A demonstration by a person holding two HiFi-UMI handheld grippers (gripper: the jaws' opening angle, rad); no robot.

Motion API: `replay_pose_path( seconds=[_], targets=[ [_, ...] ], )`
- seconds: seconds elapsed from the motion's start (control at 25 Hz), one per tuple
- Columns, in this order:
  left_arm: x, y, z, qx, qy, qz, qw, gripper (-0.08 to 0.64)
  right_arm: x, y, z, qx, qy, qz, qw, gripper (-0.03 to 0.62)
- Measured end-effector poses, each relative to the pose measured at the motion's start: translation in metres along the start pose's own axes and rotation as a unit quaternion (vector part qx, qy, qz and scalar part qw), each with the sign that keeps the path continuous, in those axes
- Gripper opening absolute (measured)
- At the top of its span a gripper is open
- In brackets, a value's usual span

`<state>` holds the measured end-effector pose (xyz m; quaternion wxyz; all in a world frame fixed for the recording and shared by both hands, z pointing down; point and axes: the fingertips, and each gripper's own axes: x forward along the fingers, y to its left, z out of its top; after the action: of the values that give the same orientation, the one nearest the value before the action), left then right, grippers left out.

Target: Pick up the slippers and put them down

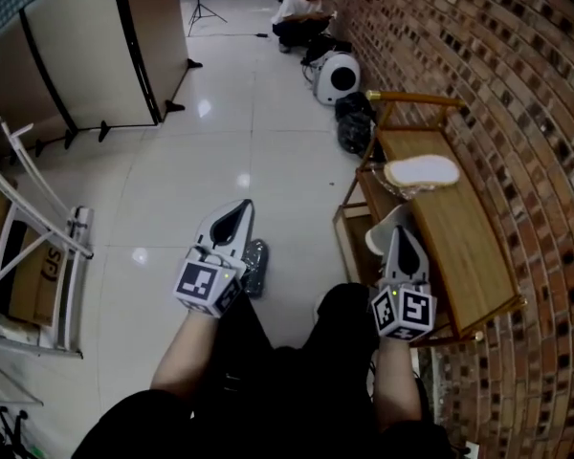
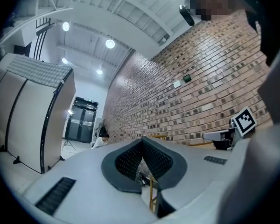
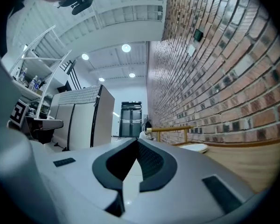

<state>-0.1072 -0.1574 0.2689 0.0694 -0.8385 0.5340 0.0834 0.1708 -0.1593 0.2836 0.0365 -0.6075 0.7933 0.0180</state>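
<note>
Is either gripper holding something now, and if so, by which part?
Nothing is held. The left gripper and the right gripper both have their jaws together with nothing between them. A white slipper lies apart on the wooden rack.

**Three cameras, one brick-walled room**

The head view looks steeply down from above the person's lap onto the floor [image 1: 220, 142], with the left gripper [image 1: 237, 207] and right gripper [image 1: 400, 229] close below it; the brick wall [image 1: 517, 94] runs along its right side; the left gripper view looks along that gripper's jaws, tilted slightly upward, down the room; the right gripper view looks level, close beside the wooden rack [image 1: 459, 237]; all three views share the wall, the rack and the crouching person [image 1: 301, 12] at the far end; the left gripper view catches the right gripper's marker cube [image 2: 245, 120] at its right edge.
</note>
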Motion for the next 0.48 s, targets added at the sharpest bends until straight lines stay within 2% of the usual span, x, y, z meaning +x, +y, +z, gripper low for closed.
replay_pose_path(
  seconds=[0.24,0.48],
  targets=[
    [0.019,-0.048,0.004,-0.009,-0.012,-0.049,0.9987,0.005,-0.041,-0.035,0.012,-0.005,-0.011,-0.045,0.999,0.009],
    [0.028,-0.077,0.002,-0.007,-0.009,-0.070,0.9975,0.005,-0.060,-0.055,0.006,0.002,-0.008,-0.060,0.998,0.009]
  ],
)
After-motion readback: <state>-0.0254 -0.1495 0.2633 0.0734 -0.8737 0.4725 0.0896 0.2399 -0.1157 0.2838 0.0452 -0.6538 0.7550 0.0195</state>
